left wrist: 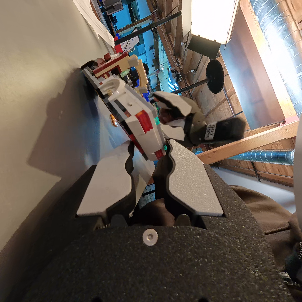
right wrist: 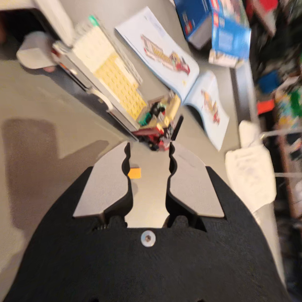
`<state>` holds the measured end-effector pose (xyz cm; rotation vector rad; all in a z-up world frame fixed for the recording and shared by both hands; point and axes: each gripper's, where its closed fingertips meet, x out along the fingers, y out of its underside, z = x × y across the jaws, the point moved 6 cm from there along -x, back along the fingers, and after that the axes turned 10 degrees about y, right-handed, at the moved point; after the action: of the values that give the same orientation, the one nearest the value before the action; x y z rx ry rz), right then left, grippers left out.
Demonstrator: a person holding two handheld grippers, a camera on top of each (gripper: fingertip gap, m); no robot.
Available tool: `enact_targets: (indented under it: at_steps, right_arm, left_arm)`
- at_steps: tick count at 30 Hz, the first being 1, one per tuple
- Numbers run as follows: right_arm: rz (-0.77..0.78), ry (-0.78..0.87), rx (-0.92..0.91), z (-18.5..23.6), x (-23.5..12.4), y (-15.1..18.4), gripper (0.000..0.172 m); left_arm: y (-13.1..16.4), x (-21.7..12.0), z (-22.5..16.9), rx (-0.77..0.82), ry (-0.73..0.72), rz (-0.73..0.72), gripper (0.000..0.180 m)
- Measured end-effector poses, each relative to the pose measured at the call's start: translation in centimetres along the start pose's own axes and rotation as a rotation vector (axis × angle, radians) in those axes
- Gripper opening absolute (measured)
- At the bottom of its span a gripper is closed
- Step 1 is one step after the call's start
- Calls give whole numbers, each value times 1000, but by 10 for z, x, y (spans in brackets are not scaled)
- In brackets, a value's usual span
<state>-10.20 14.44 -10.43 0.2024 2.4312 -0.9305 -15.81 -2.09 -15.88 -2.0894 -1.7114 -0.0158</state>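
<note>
A long brick-built model (left wrist: 130,111), white and grey along its side with red and clear-green pieces at its near end, is lying on a pale tabletop (left wrist: 40,68), and the left gripper (left wrist: 149,147) is pinching that near end: its two pale fingertips are sitting on either side of the model's corner, with the dark pads pressing against the black underside on one side and the green-tipped edge on the other. The right gripper (left wrist: 163,116) is showing farther off in the left wrist view, hovering just beside the model's upper edge with its jaws spread and nothing between them. In the blurred right wrist view, the same gripper (right wrist: 149,147) is hanging over the tabletop with its fingers wide apart, the model's red-and-black far end (right wrist: 156,138) sitting just ahead of the fingertips without touching them. A small orange brick (right wrist: 134,173) is lying on the table beneath the gap, close to one finger. The model's top is showing cream and yellow studded plates (right wrist: 114,73). An open instruction booklet (right wrist: 171,65) is lying beside the model, and blue boxes (right wrist: 225,29) are standing beyond it near the table's far edge. A white crumpled bag (right wrist: 250,171) is resting toward the right of the table.
</note>
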Motion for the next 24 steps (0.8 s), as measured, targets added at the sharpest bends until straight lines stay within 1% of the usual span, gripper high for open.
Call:
enact_targets:
  at_steps: [2, 4, 6, 8, 11, 13, 14, 16, 19, 21, 24]
  right_arm:
    - [-94, 16, -182, 7, 0, -21, 46]
    - [-156, 0, -357, 27, 4, -33, 45]
    - [-156, 40, -500, 42, 13, -31, 47]
    - [-152, 118, -589, 51, 25, -26, 53]
    - [-157, 255, -655, 59, 42, -19, 56]
    - [-156, 349, -686, 62, 52, -16, 54]
    - [-154, 402, -702, 62, 55, -16, 50]
    - [-175, 490, -734, 62, 59, -16, 34]
    - [-212, 513, -716, 63, 60, -14, 33]
    - [-240, 515, -712, 62, 57, -13, 33]
    - [-275, 540, -744, 60, 50, -8, 32]
  left_arm:
    - [-1, 0, 0, -8, 4, -10, 39]
    - [-2, -1, 0, -10, 7, -22, 39]
    - [-3, -1, 0, -13, 8, -27, 39]
    - [-3, -1, 0, -16, 9, -27, 38]
    - [-2, 0, 0, -23, 12, -24, 38]
    - [-2, 1, 0, -29, 13, -21, 38]
    - [-1, 1, 0, -30, 13, -19, 38]
    - [-1, 1, 0, -34, 15, -18, 38]
    - [-1, 1, -1, -27, 17, 6, 38]
    - [-1, 1, -3, -13, 35, 48, 39]
    - [-2, -3, -8, 33, 41, 119, 49]
